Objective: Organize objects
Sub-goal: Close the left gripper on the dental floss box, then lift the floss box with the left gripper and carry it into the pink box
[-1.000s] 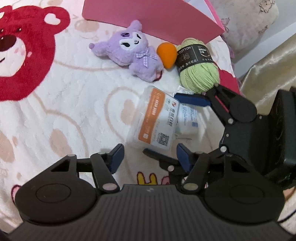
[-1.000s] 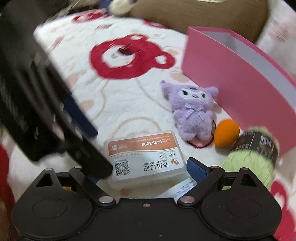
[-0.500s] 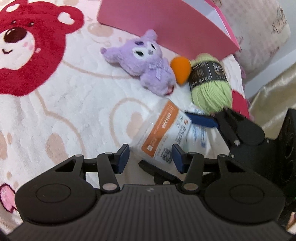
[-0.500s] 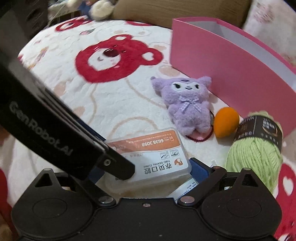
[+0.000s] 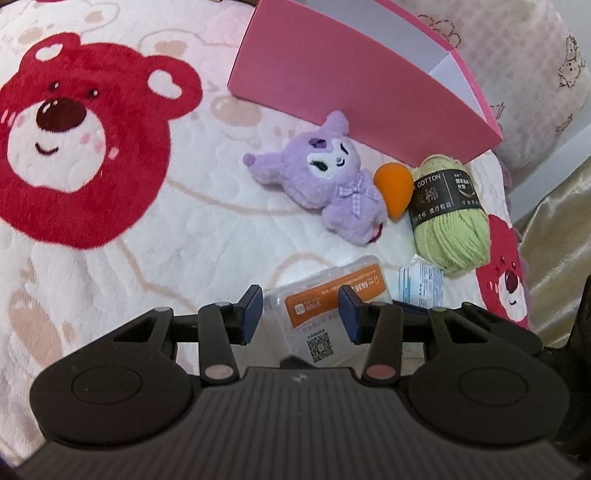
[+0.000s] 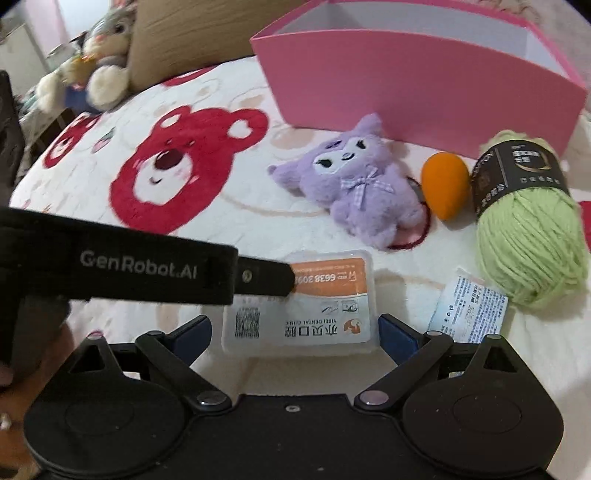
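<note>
**Clear box between both grippers on the bear-print bed**

At far left of the right wrist view a grey stuffed rabbit (image 6: 107, 37) leans on a brown cushion (image 6: 192, 33) at the head of the bed (image 6: 92, 206), whose white blanket carries big red bear faces. The left gripper (image 5: 301, 312) reaches in from that side, its arm crossing the near left corner of the clear plastic box (image 6: 299, 299). Its jaws have just been closing and now stand narrow, with the box's orange-labelled end between the blue pads; whether the pads press on it cannot be told.

The box lies flat on the blanket. In the right wrist view its long axis runs left to right, the orange band along the far edge and the printing upside down. The right gripper (image 6: 295, 330) straddles it with jaws wide, one pad just beside each short end, not gripping.

Behind the box sits a purple plush (image 6: 354, 184), face up, head toward the pink box (image 6: 424, 85), which stands open at the back. Next comes an orange egg-shaped sponge (image 6: 445, 184), then a green yarn ball (image 6: 528, 229) with a black band. A small white packet (image 6: 469, 310) lies just in front of the yarn.
</note>
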Available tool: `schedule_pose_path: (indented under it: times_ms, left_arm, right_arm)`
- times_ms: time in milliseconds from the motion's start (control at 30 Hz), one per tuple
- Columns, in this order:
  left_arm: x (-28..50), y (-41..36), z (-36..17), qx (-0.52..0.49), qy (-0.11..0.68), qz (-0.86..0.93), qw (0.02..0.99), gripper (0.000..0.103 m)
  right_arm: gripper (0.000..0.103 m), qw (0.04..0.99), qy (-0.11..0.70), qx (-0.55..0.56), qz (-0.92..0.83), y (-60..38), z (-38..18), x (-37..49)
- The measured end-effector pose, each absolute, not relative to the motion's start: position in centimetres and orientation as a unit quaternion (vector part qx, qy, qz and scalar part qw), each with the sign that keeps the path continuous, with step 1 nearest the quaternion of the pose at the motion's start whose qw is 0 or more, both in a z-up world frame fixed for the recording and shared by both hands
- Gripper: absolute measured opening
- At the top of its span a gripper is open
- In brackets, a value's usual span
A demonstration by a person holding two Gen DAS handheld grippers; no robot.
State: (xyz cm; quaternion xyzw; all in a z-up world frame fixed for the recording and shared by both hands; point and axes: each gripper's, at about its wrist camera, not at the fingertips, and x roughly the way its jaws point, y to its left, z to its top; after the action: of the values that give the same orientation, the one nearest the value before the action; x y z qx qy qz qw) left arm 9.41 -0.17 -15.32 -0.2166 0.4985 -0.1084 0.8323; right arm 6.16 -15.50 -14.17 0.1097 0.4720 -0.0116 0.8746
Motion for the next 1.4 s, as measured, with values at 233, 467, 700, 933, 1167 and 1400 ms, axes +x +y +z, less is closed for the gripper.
schedule_pose_path:
  times_ms: [233,467,700,933,1167,1400]
  left_arm:
    - [8.6,-0.3,-15.7,-0.226,0.506,-0.111,0.825,0.044]
    - [8.9,-0.3,-15.6,-0.233,0.498,-0.117,0.827,0.044]
    - [8.0,-0.2,-13.1,-0.219,0.476,-0.134,0.841,0.044]
    - [6.4,0.3,-9.0,-0.194,0.451,-0.154,0.858,0.044]
    - [5.9,0.8,-4.0,-0.171,0.420,-0.169,0.875,0.044]
    - [9.0,0.3,1.3,-0.143,0.401,-0.178,0.887,0.044]
  right_arm:
    - [0.094,0.876,0.475,0.071,-0.026,-14.9,-14.7,6.3]
    - [0.094,0.885,0.462,0.056,-0.026,-14.9,-14.1,6.0]
    - [0.094,0.900,0.432,0.044,-0.034,-13.9,-11.9,4.8]
    - [0.094,0.920,0.387,0.040,-0.039,-12.6,-8.4,3.1]
    - [0.094,0.937,0.346,0.032,-0.036,-12.7,-4.1,2.8]
    - [0.094,0.940,0.341,0.024,-0.023,-14.9,1.0,6.0]
